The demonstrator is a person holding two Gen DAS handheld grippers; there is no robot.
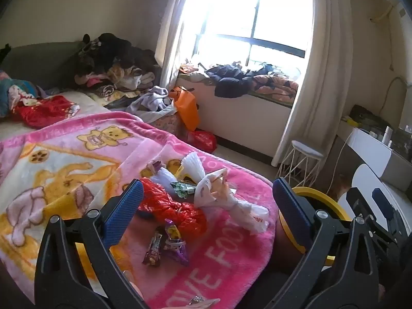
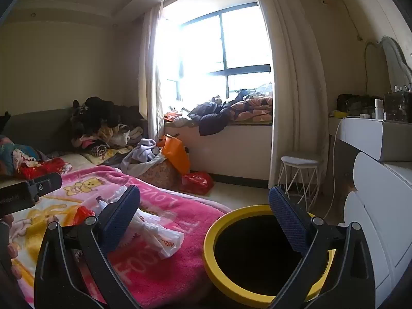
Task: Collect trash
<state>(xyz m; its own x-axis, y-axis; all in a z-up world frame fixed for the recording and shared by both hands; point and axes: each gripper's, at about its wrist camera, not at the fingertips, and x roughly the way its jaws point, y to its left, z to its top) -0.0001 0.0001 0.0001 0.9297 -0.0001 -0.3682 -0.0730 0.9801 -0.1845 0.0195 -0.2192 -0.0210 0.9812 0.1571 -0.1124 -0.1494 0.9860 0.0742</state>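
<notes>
Trash lies in a heap on the pink bear blanket (image 1: 77,159): a crumpled red plastic bag (image 1: 175,208), a knotted white plastic bag (image 1: 231,200), a pleated white wrapper (image 1: 191,166), a green wrapper (image 1: 184,188), a brown snack wrapper (image 1: 154,249) and a purple one (image 1: 175,242). My left gripper (image 1: 208,211) hovers open just above this heap and holds nothing. My right gripper (image 2: 206,219) is open and empty over the gap between the bed and a yellow-rimmed bin (image 2: 209,247) with a dark inside. The white bag (image 2: 159,234) lies by its left finger. The bin (image 1: 327,200) stands at the bed's right edge.
A white wire stool (image 2: 300,172) and a white dresser (image 2: 373,206) stand to the right of the bin. An orange bag (image 2: 175,154) and a red bag (image 2: 197,181) sit on the floor by the window seat (image 2: 231,149). Clothes are piled at the bed's head (image 1: 113,67).
</notes>
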